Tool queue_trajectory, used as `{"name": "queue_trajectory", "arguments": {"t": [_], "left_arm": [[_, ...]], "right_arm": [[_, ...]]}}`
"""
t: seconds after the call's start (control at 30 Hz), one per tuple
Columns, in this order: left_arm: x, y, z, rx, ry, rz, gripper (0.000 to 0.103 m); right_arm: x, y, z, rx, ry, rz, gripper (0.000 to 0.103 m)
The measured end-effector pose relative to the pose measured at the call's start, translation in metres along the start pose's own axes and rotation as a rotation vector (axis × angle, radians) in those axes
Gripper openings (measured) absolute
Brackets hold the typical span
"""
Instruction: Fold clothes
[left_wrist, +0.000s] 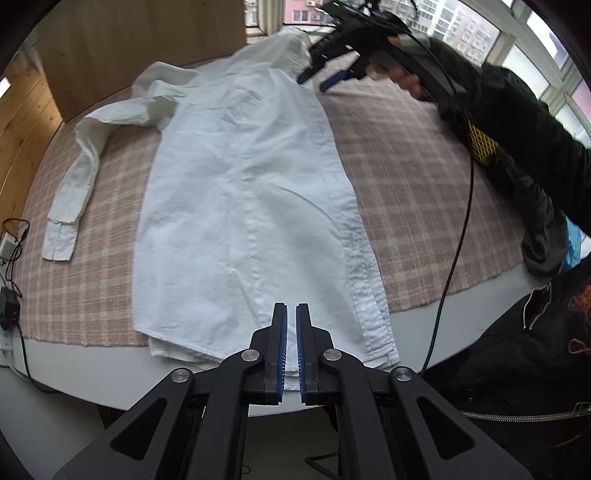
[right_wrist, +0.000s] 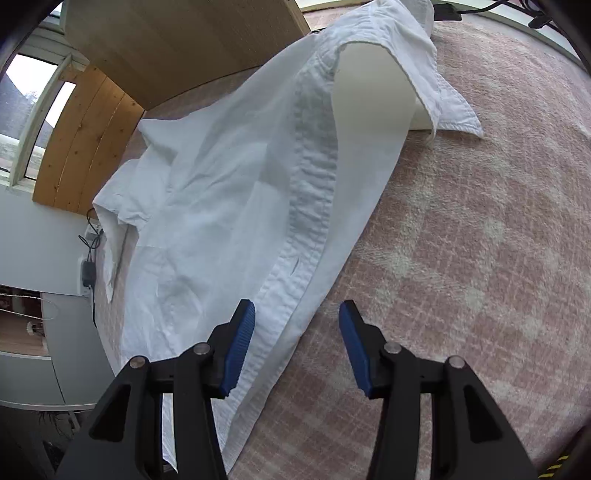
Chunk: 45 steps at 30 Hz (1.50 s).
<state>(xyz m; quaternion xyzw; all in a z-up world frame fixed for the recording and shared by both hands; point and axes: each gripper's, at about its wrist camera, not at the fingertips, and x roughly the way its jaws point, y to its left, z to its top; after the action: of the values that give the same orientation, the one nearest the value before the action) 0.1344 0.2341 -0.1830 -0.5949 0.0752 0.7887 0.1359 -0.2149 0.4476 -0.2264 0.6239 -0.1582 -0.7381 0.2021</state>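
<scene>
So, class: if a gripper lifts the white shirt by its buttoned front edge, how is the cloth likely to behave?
Probably floppy: the white shirt lies creased, its sleeve bent limply on the checked blanket. Likely light, since the cloth looks thin. The placket edge looks thicker, so it may hold a straighter line, sagging on either side.

White shirt (left_wrist: 240, 192) of matt, creased woven cotton; pink plaid blanket (right_wrist: 480, 258), fuzzy cloth; wall panelling (right_wrist: 85, 147) of knotty pale wood.
</scene>
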Motion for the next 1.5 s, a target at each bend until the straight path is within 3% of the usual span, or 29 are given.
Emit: {"name": "queue_trajectory", "arguments": {"t": [0.1, 0.2, 0.27, 0.57, 0.77, 0.93, 1.07, 1.13, 1.2, 1.33, 1.5], "left_arm": [[0.015, -0.015, 0.003, 0.018, 0.005, -0.036, 0.008], [0.028, -0.023, 0.004, 0.005, 0.004, -0.074, 0.026], [0.037, -0.027, -0.001, 0.016, 0.027, -0.065, 0.026], [0.04, -0.011, -0.031, -0.035, 0.05, -0.038, 0.027], [0.027, 0.002, -0.039, -0.055, -0.005, -0.066, 0.027], [0.041, -0.019, -0.025, 0.023, -0.036, -0.141, 0.027], [0.056, -0.036, -0.031, 0.104, -0.011, -0.13, 0.027], [0.054, -0.036, -0.037, 0.11, -0.011, -0.117, 0.03], [0.046, -0.034, -0.041, 0.089, -0.006, -0.116, 0.03], [0.029, -0.041, -0.043, 0.096, -0.038, -0.118, 0.041], [0.027, -0.043, -0.021, 0.069, -0.07, -0.097, 0.051]], "right_arm": [[0.0, 0.003, 0.005, -0.012, -0.008, -0.018, 0.048], [-0.008, 0.009, -0.002, -0.017, -0.002, -0.01, 0.048], [-0.016, 0.015, -0.014, -0.025, 0.008, 0.013, 0.048], [-0.004, 0.079, -0.127, -0.22, 0.22, 0.236, 0.048], [0.024, 0.105, -0.169, -0.309, 0.24, 0.187, 0.047], [0.034, 0.107, -0.178, -0.297, 0.193, 0.158, 0.047], [0.033, 0.11, -0.178, -0.27, 0.164, 0.165, 0.047], [0.034, 0.112, -0.18, -0.24, 0.178, 0.199, 0.042], [0.035, 0.116, -0.183, -0.222, 0.191, 0.211, 0.028], [0.032, 0.123, -0.184, -0.19, 0.188, 0.228, 0.013], [0.033, 0.134, -0.176, -0.172, 0.181, 0.186, 0.011]]}}
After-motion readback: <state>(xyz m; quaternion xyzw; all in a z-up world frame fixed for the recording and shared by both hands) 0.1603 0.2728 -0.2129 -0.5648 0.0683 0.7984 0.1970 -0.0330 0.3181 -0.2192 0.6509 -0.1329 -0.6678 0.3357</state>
